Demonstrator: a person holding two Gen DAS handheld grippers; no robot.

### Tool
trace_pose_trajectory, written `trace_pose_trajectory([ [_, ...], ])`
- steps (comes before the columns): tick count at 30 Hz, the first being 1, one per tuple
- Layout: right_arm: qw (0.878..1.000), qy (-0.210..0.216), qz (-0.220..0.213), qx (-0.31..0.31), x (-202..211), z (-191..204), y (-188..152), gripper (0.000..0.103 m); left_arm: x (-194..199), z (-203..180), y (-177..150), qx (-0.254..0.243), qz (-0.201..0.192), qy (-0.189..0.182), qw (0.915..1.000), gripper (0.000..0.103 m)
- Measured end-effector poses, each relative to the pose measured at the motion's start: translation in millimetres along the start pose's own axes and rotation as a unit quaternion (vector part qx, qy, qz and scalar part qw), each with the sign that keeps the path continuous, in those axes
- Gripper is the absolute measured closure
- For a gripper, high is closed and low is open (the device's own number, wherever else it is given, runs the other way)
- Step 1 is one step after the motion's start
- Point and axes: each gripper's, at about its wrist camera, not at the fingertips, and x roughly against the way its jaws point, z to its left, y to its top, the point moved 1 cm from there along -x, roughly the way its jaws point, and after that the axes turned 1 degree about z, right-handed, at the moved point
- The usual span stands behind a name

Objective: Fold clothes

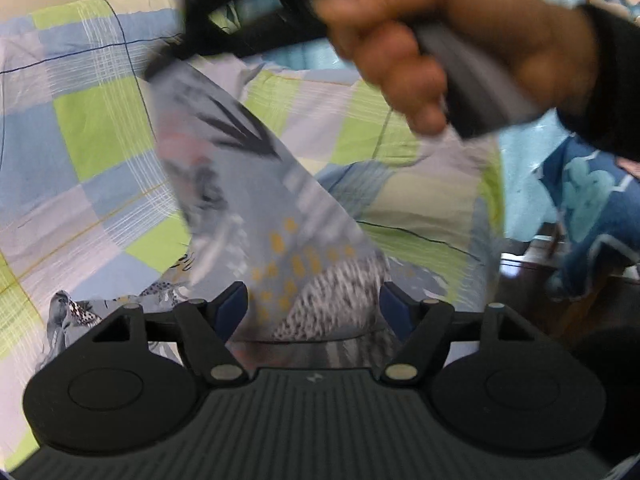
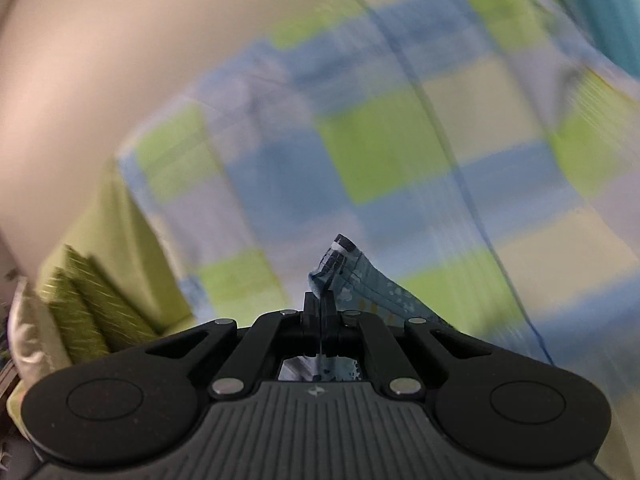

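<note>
A grey-blue patterned garment [image 1: 248,200] with black leaf prints and yellow dots hangs stretched in the air over the bed, blurred by motion. Its lower end drops between the wide-apart fingers of my left gripper [image 1: 314,308], which is open; I cannot tell whether the pads touch the cloth. The upper end is pinched by my right gripper [image 1: 156,68], a blurred black shape held by a person's hand [image 1: 420,52]. In the right wrist view my right gripper [image 2: 320,304] is shut on a corner of the garment [image 2: 360,280], which trails off to the right.
A checked bedsheet [image 1: 92,120] in green, blue and lilac covers the bed under the garment. More of the patterned cloth lies crumpled at the lower left [image 1: 72,312]. A dark blue quilt [image 1: 592,208] hangs at the right. Green cushions [image 2: 84,304] and a pale wall [image 2: 80,60] are at the left.
</note>
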Motion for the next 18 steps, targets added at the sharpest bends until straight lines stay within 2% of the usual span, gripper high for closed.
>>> trace_pose_trajectory([
  [1,1.000,0.009,-0.001,0.009,-3,7,5,0.101,-5,2,1,0.009,0.002,0.007,0.9999,0.036],
  [5,0.998,0.038,0.002,0.044,-13,30,17,0.101,-11,-13,1,-0.064,-0.010,0.053,0.9965,0.039],
  [6,0.998,0.046,0.002,0.053,-16,36,21,0.097,-14,-16,-2,-0.079,-0.004,0.059,0.9951,0.041],
  [7,0.997,0.053,0.003,0.061,-19,42,24,0.089,-16,-19,-4,-0.095,0.003,0.064,0.9934,0.044],
  [8,0.997,0.044,0.007,0.066,-19,40,23,0.080,-18,-17,-6,-0.092,0.006,0.064,0.9937,0.045],
  [9,0.997,0.030,0.013,0.069,-19,36,22,0.061,-20,-14,-8,-0.089,0.010,0.064,0.9940,0.045],
  [10,0.997,0.014,0.014,0.070,-15,29,17,0.051,-22,-11,-9,-0.086,0.013,0.063,0.9942,0.045],
  [14,0.995,-0.057,0.044,0.064,19,-12,-28,0.052,-30,10,-12,-0.054,0.033,0.084,0.9945,0.045],
  [18,0.986,-0.125,0.093,0.061,58,-55,-85,0.051,-15,14,-13,-0.061,0.022,0.080,0.9947,0.044],
])
